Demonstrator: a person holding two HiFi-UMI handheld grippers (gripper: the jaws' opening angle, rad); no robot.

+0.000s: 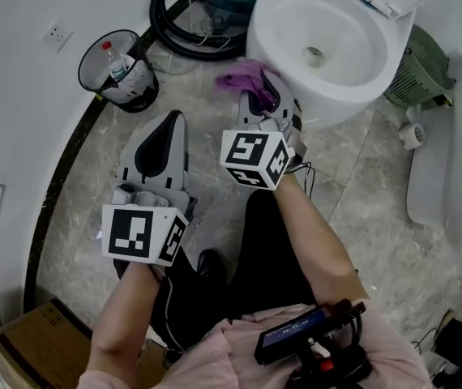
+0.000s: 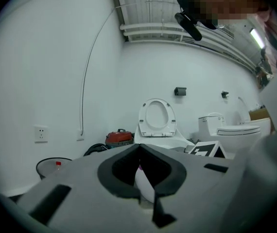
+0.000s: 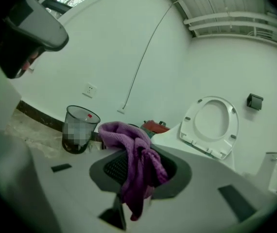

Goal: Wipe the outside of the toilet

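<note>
- Right gripper [image 1: 267, 97]: jaws clamped on a purple cloth [image 3: 134, 165], which is bunched over the tips and hangs down between them.
- The cloth sits low at the outer front wall of the white toilet [image 1: 340, 96]. I cannot tell whether it is touching.
- Toilet bowl is open and the seat is tipped up.
- Left gripper [image 1: 173, 125]: jaws drawn together with the tips meeting and nothing held. It hangs over the marble floor [image 1: 361, 209], left of the right gripper and back from the bowl.
- Mesh waste bin [image 1: 118, 71] with a bottle inside stands by the wall.
- A coiled black hose [image 1: 181, 24] lies behind, beside the toilet.
</note>
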